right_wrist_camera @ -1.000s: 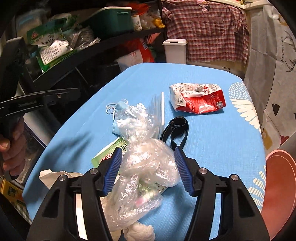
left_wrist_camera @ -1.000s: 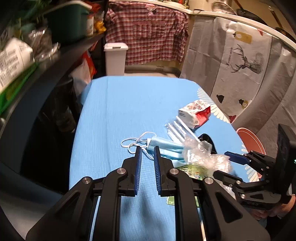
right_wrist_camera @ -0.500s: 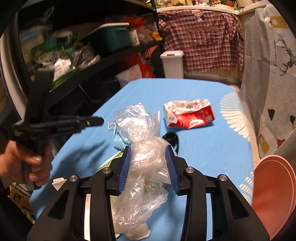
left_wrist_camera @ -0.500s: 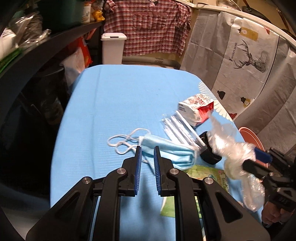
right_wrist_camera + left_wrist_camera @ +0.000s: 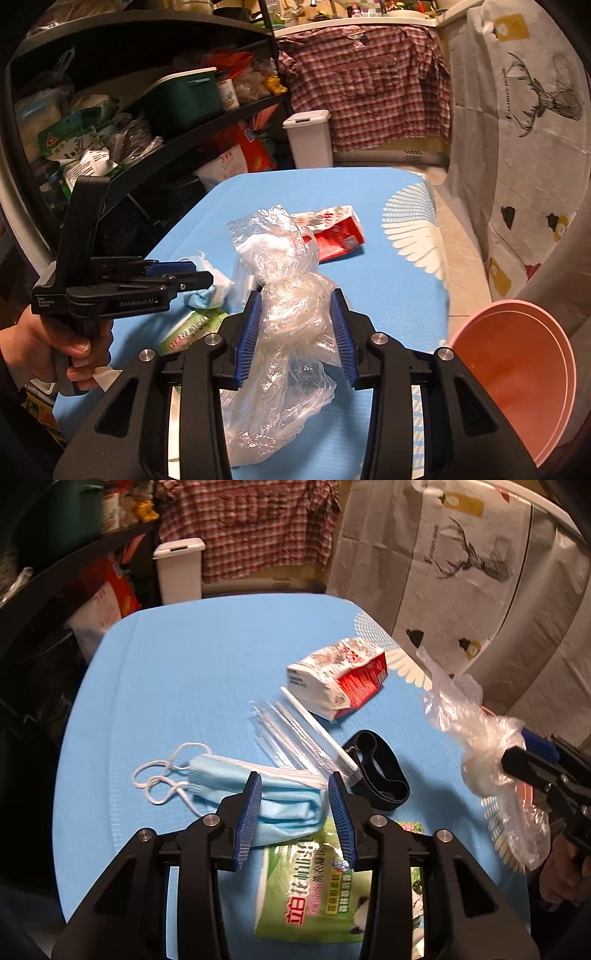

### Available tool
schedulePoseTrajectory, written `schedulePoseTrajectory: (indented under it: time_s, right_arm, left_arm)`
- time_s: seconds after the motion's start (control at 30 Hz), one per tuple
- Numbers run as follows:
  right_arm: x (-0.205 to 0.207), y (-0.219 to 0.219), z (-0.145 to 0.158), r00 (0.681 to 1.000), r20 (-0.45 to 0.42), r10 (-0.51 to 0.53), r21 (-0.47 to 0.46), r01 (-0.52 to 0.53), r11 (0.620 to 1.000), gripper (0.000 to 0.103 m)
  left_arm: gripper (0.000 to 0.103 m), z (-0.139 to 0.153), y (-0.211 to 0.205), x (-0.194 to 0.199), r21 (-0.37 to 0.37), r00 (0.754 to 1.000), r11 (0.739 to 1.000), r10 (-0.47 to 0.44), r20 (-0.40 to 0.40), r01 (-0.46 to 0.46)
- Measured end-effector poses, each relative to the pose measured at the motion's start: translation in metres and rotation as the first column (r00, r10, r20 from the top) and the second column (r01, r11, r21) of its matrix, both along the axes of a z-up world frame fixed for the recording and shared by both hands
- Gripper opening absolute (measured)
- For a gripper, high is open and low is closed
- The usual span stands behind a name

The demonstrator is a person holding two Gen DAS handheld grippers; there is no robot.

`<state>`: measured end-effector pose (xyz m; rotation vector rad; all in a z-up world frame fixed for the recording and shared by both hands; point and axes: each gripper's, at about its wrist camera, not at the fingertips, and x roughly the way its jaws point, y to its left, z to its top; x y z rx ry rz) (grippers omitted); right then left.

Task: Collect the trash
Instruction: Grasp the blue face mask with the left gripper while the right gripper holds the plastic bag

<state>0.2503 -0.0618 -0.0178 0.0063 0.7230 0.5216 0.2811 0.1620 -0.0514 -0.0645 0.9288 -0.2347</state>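
Note:
My right gripper (image 5: 295,306) is shut on a crumpled clear plastic bag (image 5: 288,306) and holds it above the blue table (image 5: 388,295); the bag also shows in the left wrist view (image 5: 480,753). My left gripper (image 5: 294,794) is open, its jaws either side of a folded blue face mask (image 5: 266,794) lying on the table. It also shows in the right wrist view (image 5: 192,277). A red and white carton (image 5: 340,679), a clear straw packet (image 5: 295,731), a black band (image 5: 376,771) and a green sachet (image 5: 325,882) lie nearby.
A pink bin (image 5: 517,376) stands at the table's right edge. A white lidded bin (image 5: 310,138) stands beyond the far end. Dark shelves (image 5: 147,110) crammed with goods run along the left. A deer-print sheet (image 5: 461,572) hangs on the right.
My right gripper closed on the plastic bag and lifted it off the table toward the right. My left gripper opened and moved forward over the face mask.

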Motion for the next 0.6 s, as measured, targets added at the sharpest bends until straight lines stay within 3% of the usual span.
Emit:
schedulePoseTrajectory:
  time_s: [0.13, 0.23, 0.43, 0.6]
  right_arm:
    - [0.003, -0.007, -0.001, 1.0, -0.004, -0.013, 0.003, 0.013, 1.0, 0.039]
    - [0.004, -0.01, -0.001, 1.0, -0.006, -0.016, 0.004, 0.016, 1.0, 0.039]
    - [0.004, -0.011, -0.001, 1.0, -0.002, -0.016, -0.002, 0.016, 1.0, 0.039]
    - [0.0, -0.017, 0.004, 1.0, 0.002, -0.028, 0.004, 0.028, 1.0, 0.039]
  left_arm:
    - [0.041, -0.006, -0.011, 0.003, 0.032, 0.999, 0.999, -0.022, -0.027, 0.023]
    - [0.04, -0.017, -0.018, 0.006, 0.112, 0.997, 0.993, -0.021, -0.071, 0.029]
    - [0.017, -0.007, -0.018, 0.003, 0.135, 0.999, 0.991, -0.02, -0.038, 0.025]
    - [0.014, 0.008, -0.013, -0.003, 0.142, 1.0, 0.99, -0.002, -0.005, 0.002]
